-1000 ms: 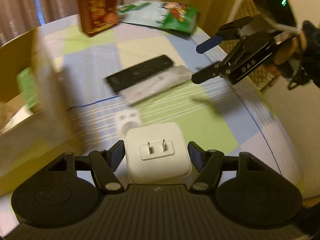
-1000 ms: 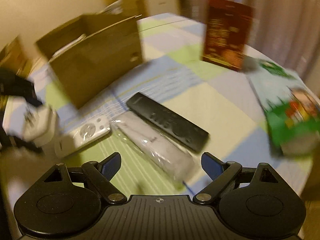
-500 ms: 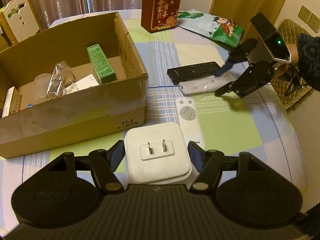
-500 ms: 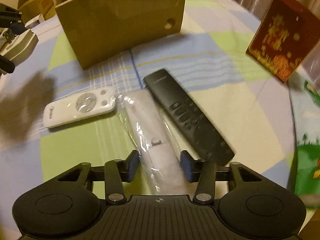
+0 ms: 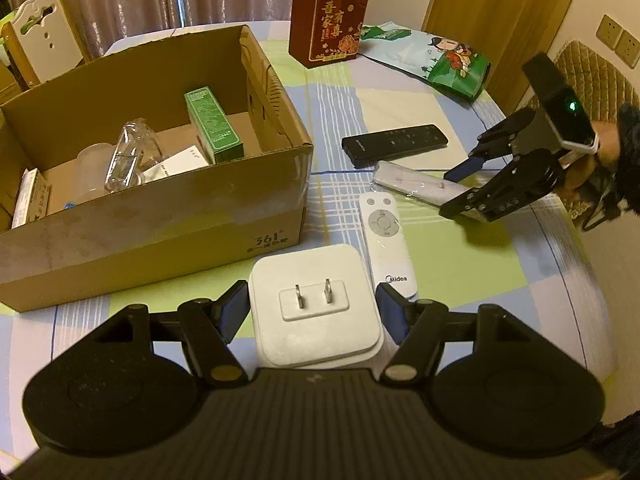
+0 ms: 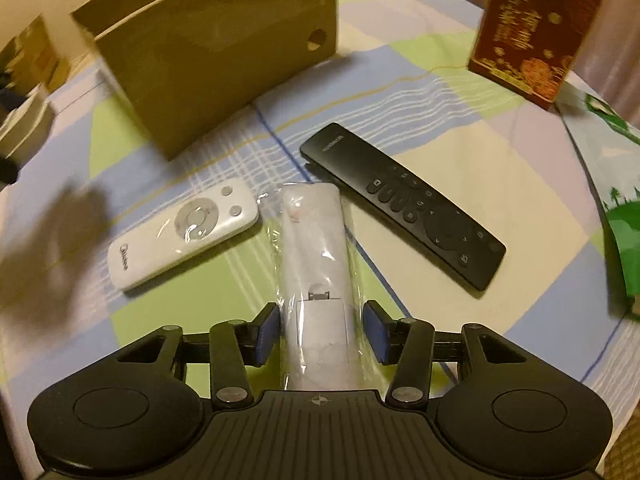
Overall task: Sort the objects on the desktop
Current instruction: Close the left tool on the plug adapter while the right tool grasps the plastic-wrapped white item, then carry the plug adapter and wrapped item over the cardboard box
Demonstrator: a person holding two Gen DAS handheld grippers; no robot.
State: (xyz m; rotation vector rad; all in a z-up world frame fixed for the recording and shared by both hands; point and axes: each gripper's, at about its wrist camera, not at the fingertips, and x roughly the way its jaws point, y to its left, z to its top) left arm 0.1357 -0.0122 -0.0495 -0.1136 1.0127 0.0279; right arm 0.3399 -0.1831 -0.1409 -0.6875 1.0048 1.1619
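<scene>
the left gripper (image 5: 312, 306) holds a white plug adapter (image 5: 314, 304) in its jaws, prongs up, above the checked worktop (image 5: 460, 272) just beside a cardboard box (image 5: 160, 216). the right gripper (image 6: 320, 330) straddles a plastic-wrapped white remote (image 6: 316, 264), its jaws having just reopened slightly; whether the pads press the wrapper cannot be told. a white midea remote (image 6: 184, 232) and a black remote (image 6: 404, 204) flank it on the worktop.

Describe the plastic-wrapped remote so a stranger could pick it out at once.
Start at the cardboard box on the checked tablecloth; three remotes lie beside it. The plastic-wrapped remote is the middle one, between the white Midea remote and the black remote, and the only one in crinkled clear film.
</scene>
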